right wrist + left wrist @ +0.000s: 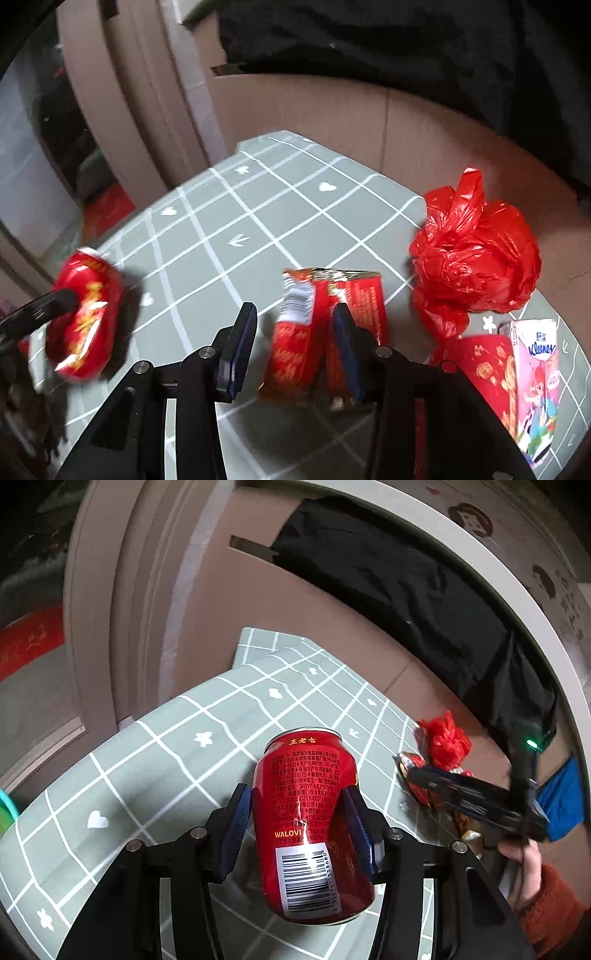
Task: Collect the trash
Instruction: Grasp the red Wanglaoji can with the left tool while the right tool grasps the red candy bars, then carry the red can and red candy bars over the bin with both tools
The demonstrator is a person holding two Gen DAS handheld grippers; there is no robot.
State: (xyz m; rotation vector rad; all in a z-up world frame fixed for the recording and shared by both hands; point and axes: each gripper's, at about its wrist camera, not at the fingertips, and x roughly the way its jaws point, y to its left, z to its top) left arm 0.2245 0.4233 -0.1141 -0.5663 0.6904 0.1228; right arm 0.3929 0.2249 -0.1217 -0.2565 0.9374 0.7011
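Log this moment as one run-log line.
left gripper: shut on red can | right gripper: open over snack wrapper | red bag: on table

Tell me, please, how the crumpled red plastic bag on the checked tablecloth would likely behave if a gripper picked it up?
The crumpled red plastic bag is thin, creased film, so it would probably deform and sag. It looks light for its bulk, and its glossy surface might slip unless pinched at the twisted top.

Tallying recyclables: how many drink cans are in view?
1: the red can, dented, held between the left tongs above the checked tablecloth. Others may be hidden outside these views.
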